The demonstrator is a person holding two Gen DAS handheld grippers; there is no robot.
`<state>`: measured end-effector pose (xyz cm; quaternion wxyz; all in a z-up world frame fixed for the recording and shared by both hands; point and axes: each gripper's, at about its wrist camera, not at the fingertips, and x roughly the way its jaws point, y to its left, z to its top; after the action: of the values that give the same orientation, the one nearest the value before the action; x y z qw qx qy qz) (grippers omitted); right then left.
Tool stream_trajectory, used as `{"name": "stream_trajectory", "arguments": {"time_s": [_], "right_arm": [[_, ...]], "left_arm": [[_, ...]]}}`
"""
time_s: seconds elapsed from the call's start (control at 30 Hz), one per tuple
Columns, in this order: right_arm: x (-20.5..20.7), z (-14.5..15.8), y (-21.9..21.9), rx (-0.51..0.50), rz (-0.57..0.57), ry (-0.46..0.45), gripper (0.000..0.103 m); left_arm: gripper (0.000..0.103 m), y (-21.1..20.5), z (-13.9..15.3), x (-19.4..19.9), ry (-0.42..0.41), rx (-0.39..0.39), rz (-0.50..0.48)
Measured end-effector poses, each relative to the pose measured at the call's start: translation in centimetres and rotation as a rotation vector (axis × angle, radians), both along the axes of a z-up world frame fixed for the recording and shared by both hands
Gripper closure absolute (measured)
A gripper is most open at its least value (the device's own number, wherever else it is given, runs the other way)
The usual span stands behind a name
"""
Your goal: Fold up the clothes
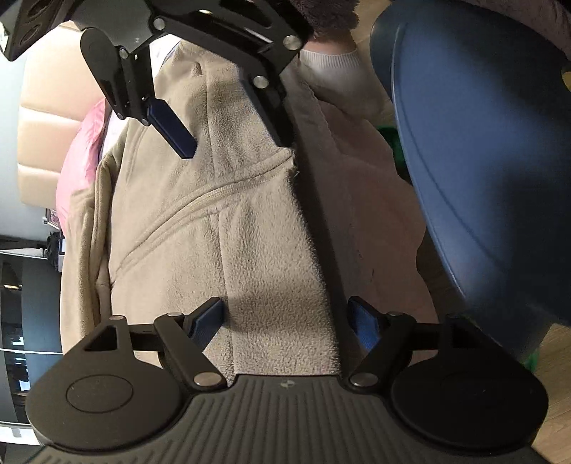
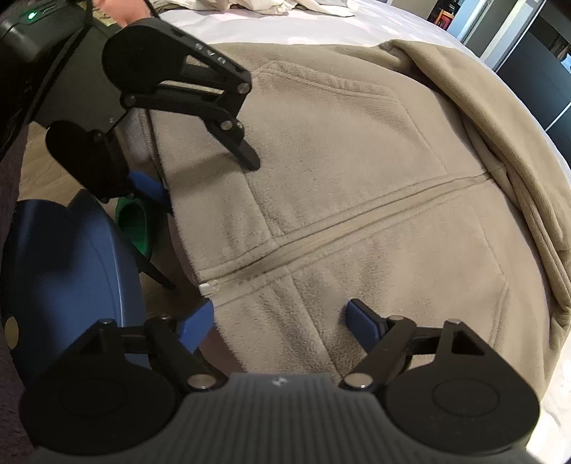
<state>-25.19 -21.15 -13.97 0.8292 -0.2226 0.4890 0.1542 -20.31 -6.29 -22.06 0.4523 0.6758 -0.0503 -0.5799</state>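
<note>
Beige fleece jacket (image 2: 357, 185) lay flat on the bed (image 2: 285, 30), zipper (image 2: 357, 217) closed, hem at the bed edge nearest both claws. Left claw (image 1: 289, 321) had its jaws spread, nothing gripped, w/ a hem corner lying btwn the blue pads (image 1: 208, 321). Right claw (image 2: 280, 323) was also spread wide, empty, over the hem just right of the zipper end. Blue chair (image 2: 67, 271) sat left of the right claw.
</note>
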Motion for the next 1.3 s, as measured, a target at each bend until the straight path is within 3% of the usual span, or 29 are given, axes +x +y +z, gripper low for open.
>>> {"name": "stream_trajectory", "arguments": {"time_s": [0.1, 0.33, 0.67, 1.03, 1.23, 1.3], "right_arm": [[-0.1, 0.0, 0.2, -0.012, 0.011, -0.004, 0.018], [-0.3, 0.5, 0.0, 0.013, 0.005, -0.013, 0.018], [-0.8, 1.6, 0.7, 0.08, 0.045, -0.051, 0.018], [-0.8, 1.3, 1.0, 0.001, 0.06, -0.079, 0.019], [-0.1, 2.4, -0.2, -0.08, 0.021, -0.115, 0.037], [0.0, 2.7, -0.7, -0.105, -0.002, -0.12, 0.039]], "left_arm": [[0.049, -0.3, 0.8, 0.7, 0.022, -0.005, 0.016], [0.079, -2.0, 4.3, 3.4, 0.223, 0.005, 0.178], [0.083, -3.6, 7.6, 6.3, 0.432, -0.002, 0.342], [0.084, -3.9, 12.7, 8.4, 0.637, -0.081, 0.51], [0.085, -4.0, 14.9, 9.9, 0.705, -0.131, 0.562], [0.085, -4.1, 15.3, 10.5, 0.724, -0.143, 0.58]]}}
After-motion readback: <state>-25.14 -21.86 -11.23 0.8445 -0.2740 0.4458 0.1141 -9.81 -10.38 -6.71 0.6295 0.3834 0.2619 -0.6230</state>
